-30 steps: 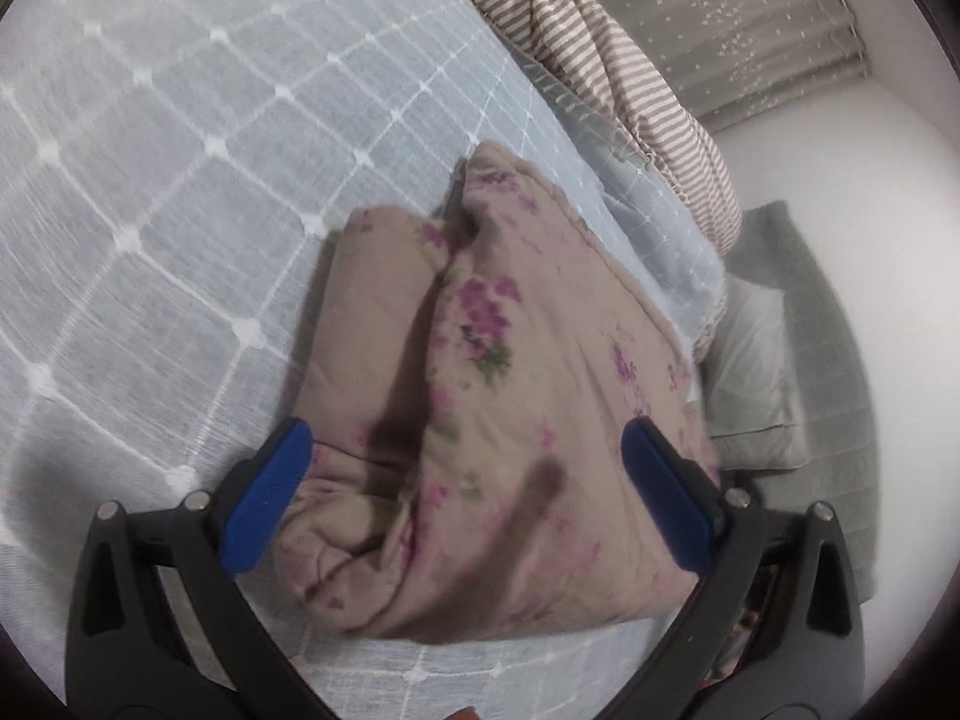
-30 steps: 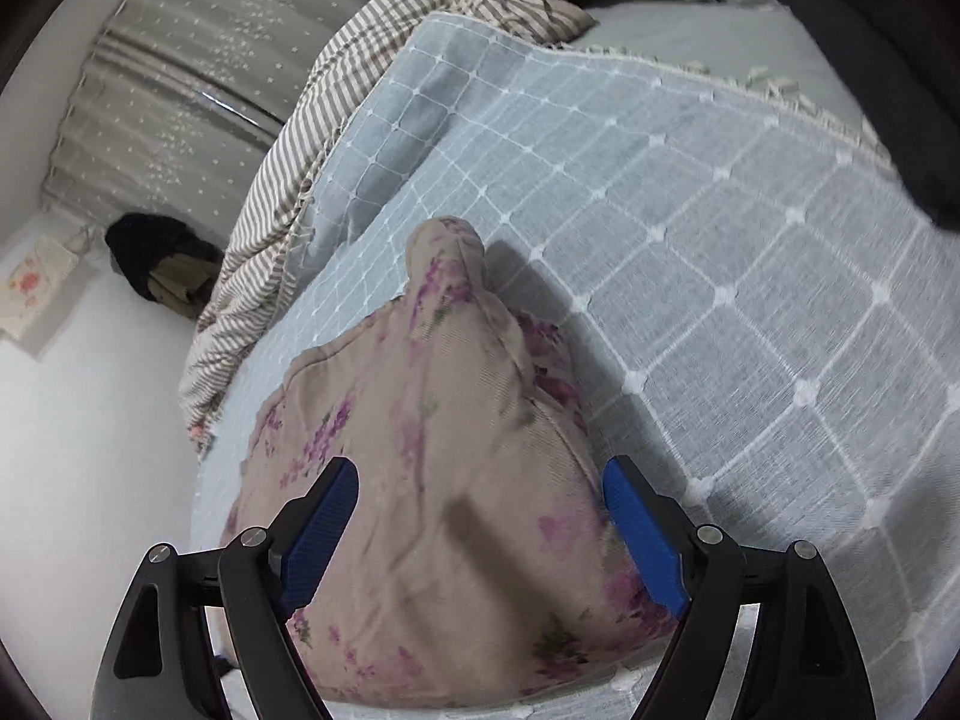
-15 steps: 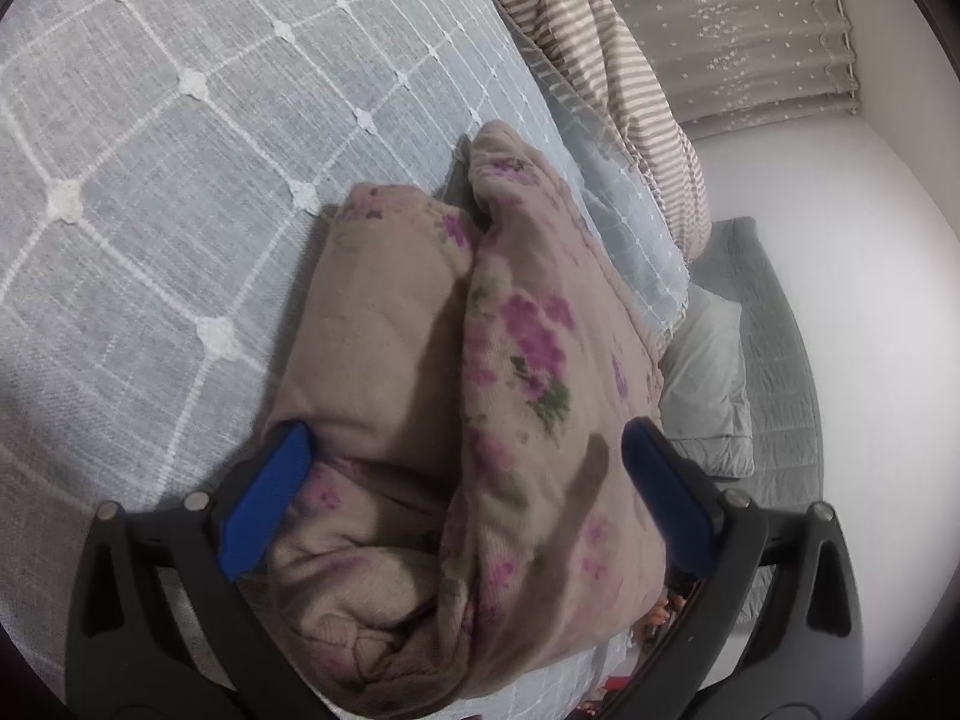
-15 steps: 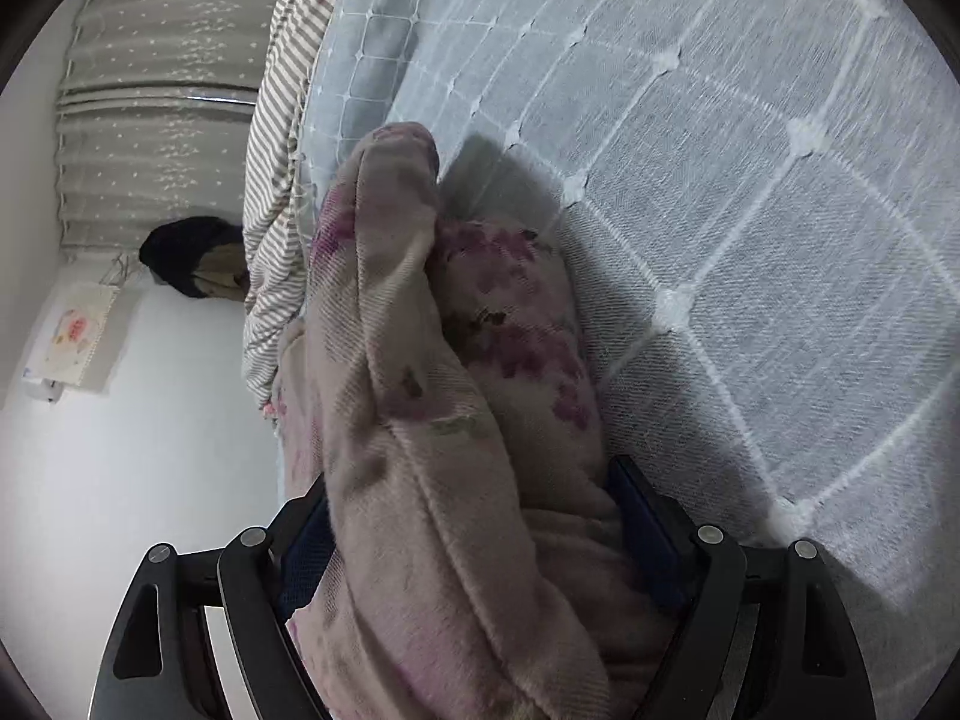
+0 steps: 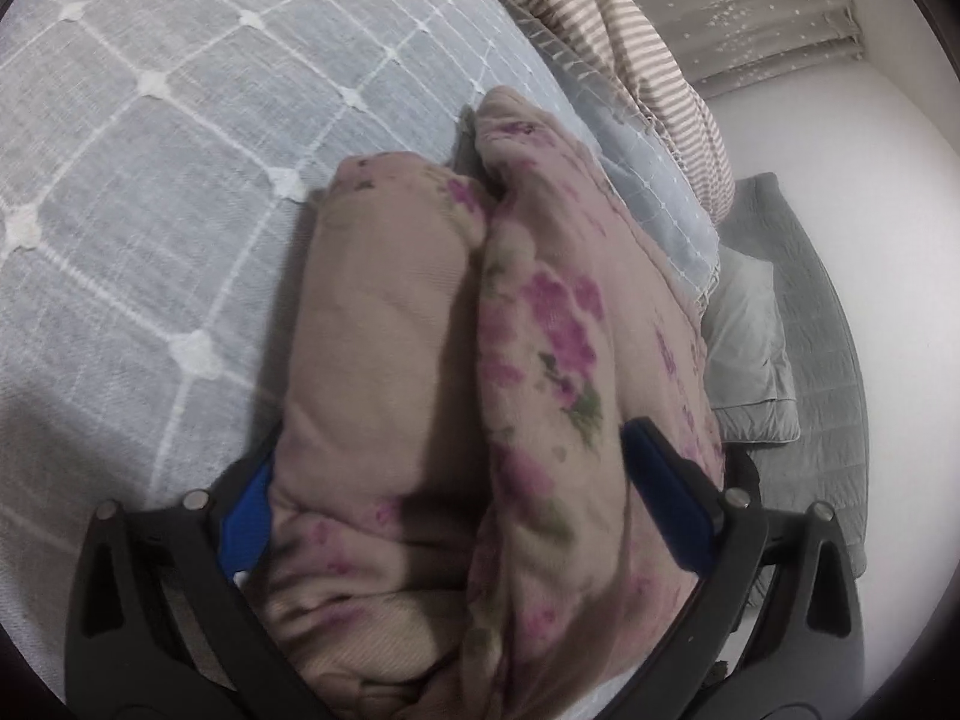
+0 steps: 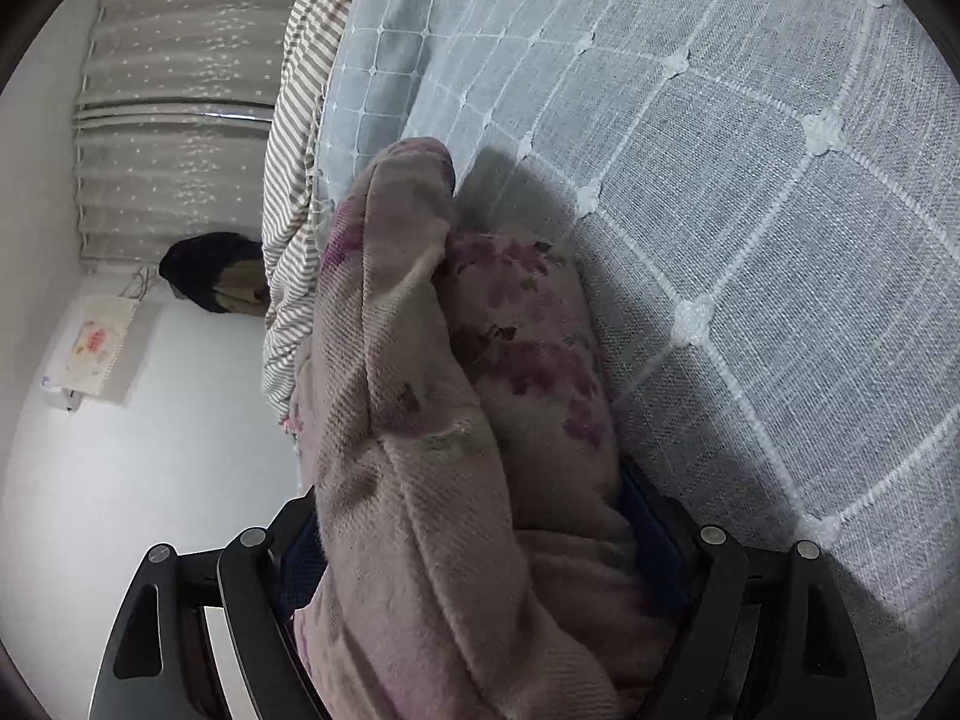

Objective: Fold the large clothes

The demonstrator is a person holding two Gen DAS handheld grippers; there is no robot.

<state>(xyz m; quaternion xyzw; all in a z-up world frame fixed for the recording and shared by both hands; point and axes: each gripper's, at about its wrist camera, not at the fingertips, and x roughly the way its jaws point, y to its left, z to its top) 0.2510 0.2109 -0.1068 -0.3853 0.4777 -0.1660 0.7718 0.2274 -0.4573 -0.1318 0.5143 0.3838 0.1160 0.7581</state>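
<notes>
The folded floral garment (image 5: 432, 360) lies on the bed (image 5: 150, 180), its long axis running straight away from both grippers. The left gripper (image 5: 468, 516) and right gripper (image 6: 480, 546) each straddle the thick bundle from opposite ends, fingers spread wide and pressed against its sides, equally near.

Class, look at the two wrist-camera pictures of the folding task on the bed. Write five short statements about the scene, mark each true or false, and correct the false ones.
1. The folded beige garment with purple flowers fills the gap between the left gripper's blue pads. True.
2. The garment lies on a bare wooden floor. False: it lies on the grey bedspread with a white diamond grid.
3. The right gripper is empty. False: the same floral garment bulges between its fingers.
4. A brown-and-white striped cloth lies at the bedspread's far edge. True.
5. The curtain is bright red. False: it is grey with small white specks.
</notes>
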